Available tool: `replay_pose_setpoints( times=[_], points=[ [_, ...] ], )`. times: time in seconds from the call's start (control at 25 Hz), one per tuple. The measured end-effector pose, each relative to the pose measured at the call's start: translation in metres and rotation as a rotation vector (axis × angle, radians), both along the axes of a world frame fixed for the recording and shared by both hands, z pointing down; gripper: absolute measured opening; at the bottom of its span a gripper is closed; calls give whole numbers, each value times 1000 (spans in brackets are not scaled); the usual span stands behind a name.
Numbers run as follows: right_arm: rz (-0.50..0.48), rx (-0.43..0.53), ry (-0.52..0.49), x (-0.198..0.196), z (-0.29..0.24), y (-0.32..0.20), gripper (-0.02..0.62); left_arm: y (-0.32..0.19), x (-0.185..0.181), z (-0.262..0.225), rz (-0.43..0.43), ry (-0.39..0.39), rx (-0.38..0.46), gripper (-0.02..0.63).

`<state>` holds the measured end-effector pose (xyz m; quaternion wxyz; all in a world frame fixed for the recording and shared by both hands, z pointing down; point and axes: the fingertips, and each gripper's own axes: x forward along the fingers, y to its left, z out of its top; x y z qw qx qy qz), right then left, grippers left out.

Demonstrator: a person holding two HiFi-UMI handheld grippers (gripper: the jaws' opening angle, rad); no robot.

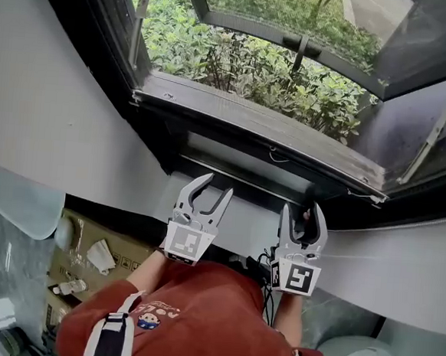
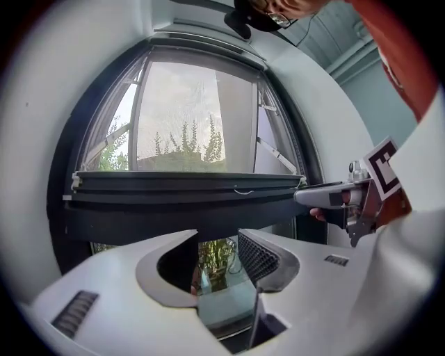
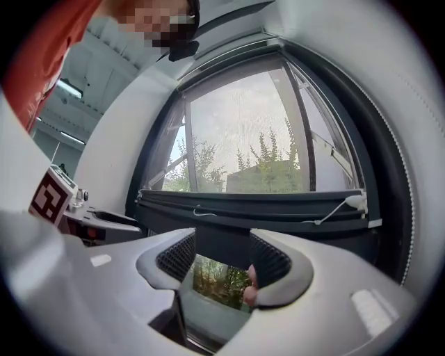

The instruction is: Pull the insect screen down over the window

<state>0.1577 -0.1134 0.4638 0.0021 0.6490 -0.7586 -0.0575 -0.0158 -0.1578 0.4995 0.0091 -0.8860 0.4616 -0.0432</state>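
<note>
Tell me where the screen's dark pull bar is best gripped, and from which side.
Grip the pull bar by its lower edge, from the room side. It lies level and long, so jaws turned one above, one below should probably hold it.

Screen bar (image 1: 257, 128) across window (image 1: 284, 34), left tool (image 1: 217, 187), right tool (image 1: 303, 212) below

Daylight thru window (image 1: 247, 68), fisheye edges

Insect screen (image 1: 258, 126) partway down open window (image 1: 111, 42)
</note>
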Motion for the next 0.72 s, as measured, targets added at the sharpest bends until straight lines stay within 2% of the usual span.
replay_pose_setpoints(
  times=[0.32,0.48,0.6,0.72],
  points=[
    [9,-6,30,-1,3,-2,247,-3,-7,-1,-28,-14,9,173],
    [34,8,54,1,0,-2,179,-5,-9,-7,-42,-5,18,132],
    [73,19,67,7,-2,-2,127,-3,-8,-6,-49,-33,45,97],
    [107,28,59,13,-5,0,55,-3,-8,-8,-61,-31,34,38]
  ],
)
